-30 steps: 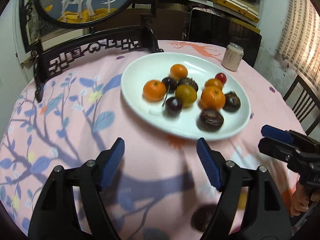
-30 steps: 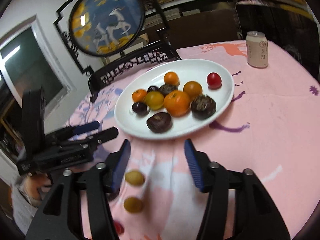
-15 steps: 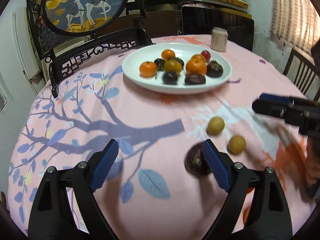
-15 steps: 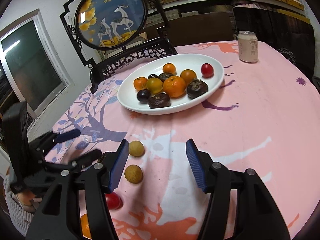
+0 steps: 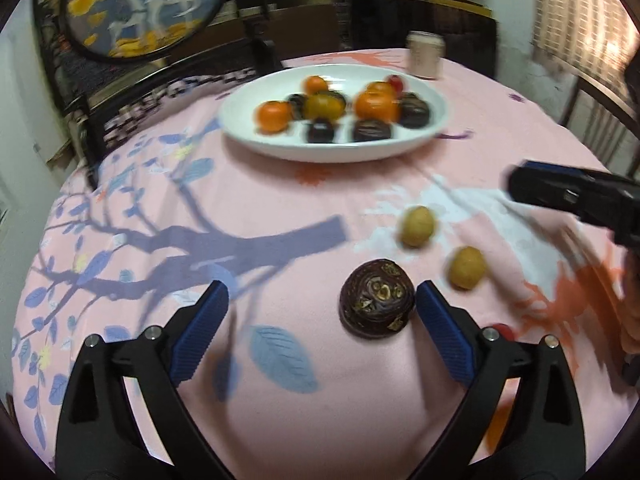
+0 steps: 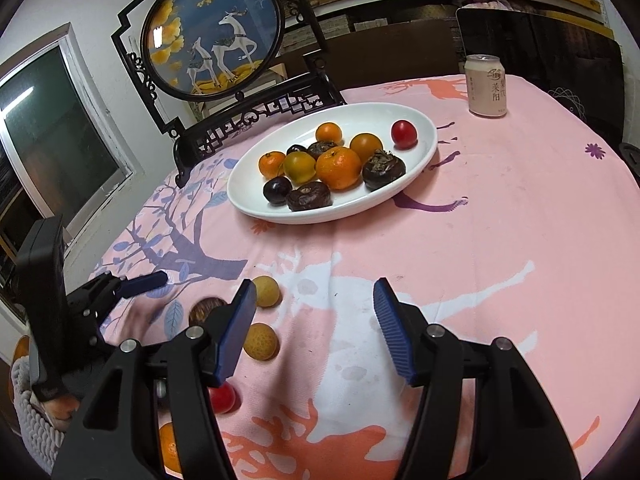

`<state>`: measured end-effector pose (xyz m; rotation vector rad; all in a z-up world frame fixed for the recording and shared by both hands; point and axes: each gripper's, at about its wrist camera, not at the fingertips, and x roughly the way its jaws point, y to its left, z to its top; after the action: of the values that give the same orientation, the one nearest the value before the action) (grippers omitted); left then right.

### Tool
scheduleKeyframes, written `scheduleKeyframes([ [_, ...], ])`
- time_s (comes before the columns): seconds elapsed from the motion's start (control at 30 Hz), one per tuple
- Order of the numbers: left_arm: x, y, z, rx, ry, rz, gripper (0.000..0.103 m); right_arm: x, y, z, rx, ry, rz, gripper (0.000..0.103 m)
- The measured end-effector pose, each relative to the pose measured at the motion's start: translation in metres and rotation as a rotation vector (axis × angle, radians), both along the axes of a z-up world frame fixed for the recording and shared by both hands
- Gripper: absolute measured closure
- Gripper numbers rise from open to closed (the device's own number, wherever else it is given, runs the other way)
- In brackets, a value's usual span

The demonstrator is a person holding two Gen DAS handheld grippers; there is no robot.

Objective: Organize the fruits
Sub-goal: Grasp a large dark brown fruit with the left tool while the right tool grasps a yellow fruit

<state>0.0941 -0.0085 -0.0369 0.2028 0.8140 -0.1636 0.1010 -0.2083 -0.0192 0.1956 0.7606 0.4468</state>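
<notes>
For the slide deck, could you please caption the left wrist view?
Open left gripper nears a dark fruit on the pink tablecloth; white plate of fruit beyond.

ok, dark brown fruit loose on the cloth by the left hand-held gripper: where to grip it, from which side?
Grip the dark fruit across its widest middle, coming low from the near side with the open left hand-held gripper. It sits squat and rounded, flat on the tablecloth; a yellow fruit lies apart on the right.
</notes>
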Motion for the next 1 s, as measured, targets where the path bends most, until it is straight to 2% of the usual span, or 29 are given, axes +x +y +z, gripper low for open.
scheduleKeyframes([
  [0.07, 0.005, 0.013, 0.003, 0.049, -0.033, 0.093, 0.006, 0.0, -0.001, 0.0, 0.001, 0.001, -0.003, 0.042],
  [0.13, 0.009, 0.028, 0.004, 0.017, -0.025, 0.143, 0.006, 0.0, -0.001, 0.0, 0.004, 0.002, -0.001, 0.042],
  [0.23, 0.009, 0.027, 0.003, -0.027, -0.002, 0.112, 0.006, -0.002, 0.005, -0.001, -0.008, 0.002, 0.021, 0.042],
  [0.33, 0.006, 0.011, 0.001, 0.036, -0.015, 0.058, 0.006, -0.004, 0.015, -0.004, -0.044, 0.004, 0.057, 0.042],
  [0.5, 0.008, 0.015, -0.001, 0.021, 0.0, 0.074, 0.006, -0.011, 0.036, -0.012, -0.133, 0.001, 0.109, 0.042],
  [0.63, 0.008, 0.015, -0.001, 0.005, 0.008, 0.067, 0.006, -0.014, 0.045, -0.015, -0.156, -0.006, 0.137, 0.043],
  [0.83, 0.011, 0.008, -0.004, -0.021, 0.034, 0.015, 0.008, -0.014, 0.046, -0.016, -0.133, 0.002, 0.142, 0.057],
  [0.9, 0.014, 0.009, -0.005, -0.046, 0.053, 0.005, 0.017, -0.013, 0.049, -0.017, -0.134, 0.011, 0.156, 0.06],
  [0.93, 0.016, 0.01, -0.007, -0.07, 0.074, -0.004, 0.031, -0.013, 0.051, -0.018, -0.134, 0.016, 0.165, 0.064],
  [1.0, 0.016, 0.009, -0.007, -0.08, 0.078, -0.007, 0.038, -0.01, 0.056, -0.022, -0.136, 0.043, 0.191, 0.074],
])
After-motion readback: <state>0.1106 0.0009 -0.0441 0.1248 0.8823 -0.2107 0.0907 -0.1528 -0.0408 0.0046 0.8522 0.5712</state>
